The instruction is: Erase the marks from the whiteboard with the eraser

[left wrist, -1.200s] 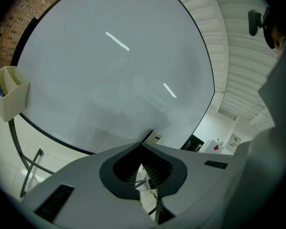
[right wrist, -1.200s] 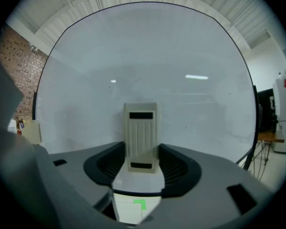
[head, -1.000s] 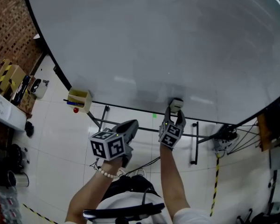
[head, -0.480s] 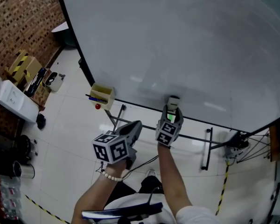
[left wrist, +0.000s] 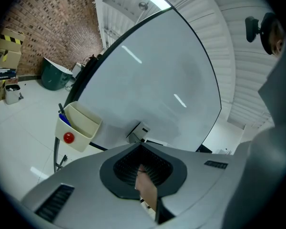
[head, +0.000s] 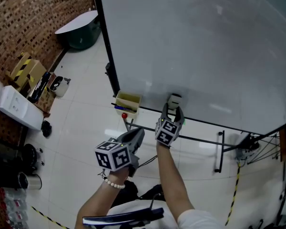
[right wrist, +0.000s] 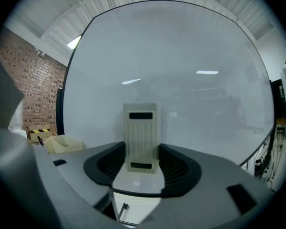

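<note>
On the whiteboard (head: 205, 42), the eraser (head: 174, 99) has neared the box (head: 127, 102).

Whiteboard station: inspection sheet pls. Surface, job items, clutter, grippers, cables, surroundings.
Surface: whiteboard shows no marks, only light reflections.
Job's things: eraser upright, flat on the board near its lower edge.
Clutter: cream pen tray at the board's lower left corner, blue pen inside.
Grippers: right gripper shut on the eraser; left gripper shut, empty, held off the board.
Cables: tangle on the floor by the stand's right foot.
Surroundings: brick wall, tiled floor, taped boxes, green bin.
</note>
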Demonstrator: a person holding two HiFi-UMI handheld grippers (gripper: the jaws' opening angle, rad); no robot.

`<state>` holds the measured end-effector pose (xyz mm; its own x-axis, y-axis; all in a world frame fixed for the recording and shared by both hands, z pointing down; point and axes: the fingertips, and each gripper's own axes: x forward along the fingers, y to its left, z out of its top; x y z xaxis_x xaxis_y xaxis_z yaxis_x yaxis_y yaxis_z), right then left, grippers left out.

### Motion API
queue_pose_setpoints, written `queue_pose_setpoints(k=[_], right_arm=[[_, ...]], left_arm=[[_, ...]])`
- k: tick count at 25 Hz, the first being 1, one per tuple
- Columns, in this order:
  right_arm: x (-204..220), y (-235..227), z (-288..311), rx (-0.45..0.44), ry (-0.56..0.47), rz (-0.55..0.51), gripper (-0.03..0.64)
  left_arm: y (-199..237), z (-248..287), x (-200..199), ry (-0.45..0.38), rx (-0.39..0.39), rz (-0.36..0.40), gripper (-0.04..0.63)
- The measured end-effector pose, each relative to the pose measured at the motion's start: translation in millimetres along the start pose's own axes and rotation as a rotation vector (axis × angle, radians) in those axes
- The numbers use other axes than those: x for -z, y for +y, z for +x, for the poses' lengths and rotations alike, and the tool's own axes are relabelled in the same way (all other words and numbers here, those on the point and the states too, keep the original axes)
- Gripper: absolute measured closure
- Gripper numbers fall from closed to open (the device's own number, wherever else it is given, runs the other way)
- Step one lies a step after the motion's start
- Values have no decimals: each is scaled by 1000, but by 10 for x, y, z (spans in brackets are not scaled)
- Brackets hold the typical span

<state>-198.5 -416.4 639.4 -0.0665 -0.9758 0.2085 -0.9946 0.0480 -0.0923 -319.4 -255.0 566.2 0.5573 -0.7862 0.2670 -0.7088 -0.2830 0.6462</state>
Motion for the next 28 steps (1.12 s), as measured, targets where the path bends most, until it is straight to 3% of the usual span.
queue_pose_setpoints(k=[6,9,19,24,28], right_arm=[[-155,948,58,-68,-46,-41,365],[-163,1197,96,-69,-53,-47,364],[-83,1205,23,-39,-86,-4,364],[270,973,27,-32,-40,14,364],[581,1003,132,-97,17,-63,365]], left_arm=[[489,-394,-239,-15,1,-15,603],[678,-556,-314,-22,-1,-19,603],[979,-718,-377,14,23,-10,603],[989,-563,-197,69,48,-12,603],[980,-467,-26,106,59,-21,603]])
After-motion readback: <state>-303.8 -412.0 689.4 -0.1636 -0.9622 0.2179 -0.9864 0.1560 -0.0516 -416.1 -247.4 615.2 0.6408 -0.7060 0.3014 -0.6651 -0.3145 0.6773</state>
